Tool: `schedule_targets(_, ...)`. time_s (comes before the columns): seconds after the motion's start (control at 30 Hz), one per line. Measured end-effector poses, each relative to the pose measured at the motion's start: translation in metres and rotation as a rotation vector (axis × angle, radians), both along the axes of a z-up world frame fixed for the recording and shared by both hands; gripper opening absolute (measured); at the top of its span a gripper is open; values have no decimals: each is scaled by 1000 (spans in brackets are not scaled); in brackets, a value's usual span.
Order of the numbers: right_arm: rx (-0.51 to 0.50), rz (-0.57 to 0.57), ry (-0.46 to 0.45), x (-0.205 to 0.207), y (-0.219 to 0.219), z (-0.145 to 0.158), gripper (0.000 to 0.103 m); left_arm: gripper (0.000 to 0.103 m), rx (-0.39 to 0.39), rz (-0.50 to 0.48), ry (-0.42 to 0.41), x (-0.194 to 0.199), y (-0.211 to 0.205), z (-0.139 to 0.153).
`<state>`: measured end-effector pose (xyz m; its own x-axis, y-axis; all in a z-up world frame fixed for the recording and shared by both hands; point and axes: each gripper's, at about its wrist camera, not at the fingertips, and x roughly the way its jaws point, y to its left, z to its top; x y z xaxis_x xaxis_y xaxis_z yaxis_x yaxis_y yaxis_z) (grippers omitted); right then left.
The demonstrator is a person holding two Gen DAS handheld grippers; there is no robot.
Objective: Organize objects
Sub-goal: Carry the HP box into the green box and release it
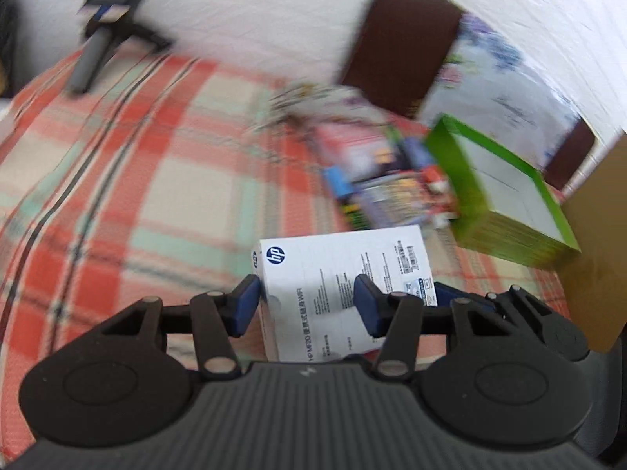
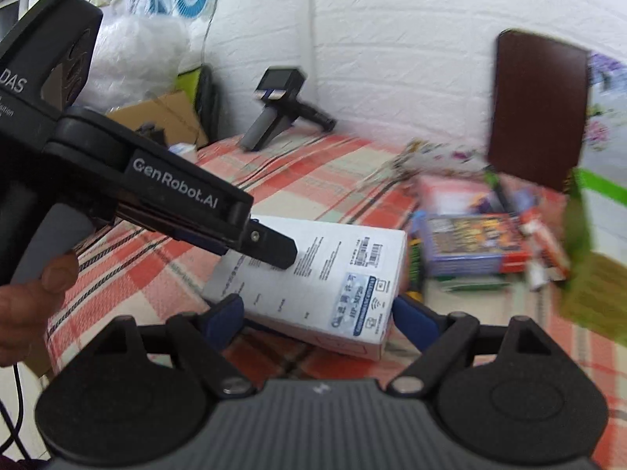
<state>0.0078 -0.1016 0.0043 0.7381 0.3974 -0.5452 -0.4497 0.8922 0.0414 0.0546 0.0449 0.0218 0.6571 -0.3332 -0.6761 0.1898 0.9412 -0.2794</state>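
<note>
A white HP box [image 1: 341,258] is tilted above the red checked tablecloth [image 1: 156,196]. My left gripper [image 1: 307,307] is shut on it, one blue pad against its side and the other on its printed face. In the right wrist view the same box [image 2: 333,258] lies between the fingers of my right gripper [image 2: 321,317]. That gripper is open, its blue pads standing just off the box's two edges. The left gripper [image 2: 274,248] comes in from the left, a black fingertip resting on the box's top face. A hand [image 2: 35,293] holds its grey handle.
Colourful flat boxes [image 2: 474,243] lie piled at the right. A green-edged box [image 1: 505,203] stands beside them, with a dark brown board [image 2: 537,105] leaning on the white wall. A black hand-held device [image 2: 274,109] rests at the table's far edge. A cardboard box [image 1: 595,243] is at the far right.
</note>
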Motion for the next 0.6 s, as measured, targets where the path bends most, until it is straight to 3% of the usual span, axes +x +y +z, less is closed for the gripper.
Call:
schedule_targets(0.3, 57, -305, -183, -7, -114, 29, 87, 55, 91, -231, -210, 33, -147, 46)
schedule_targets(0.5, 77, -493, -229, 26, -190, 27, 87, 56, 78, -328, -231, 79, -225, 42)
schedule_targets(0.6, 60, -543, -218, 52, -209, 13, 88, 57, 120, -334, -241, 97, -253, 30)
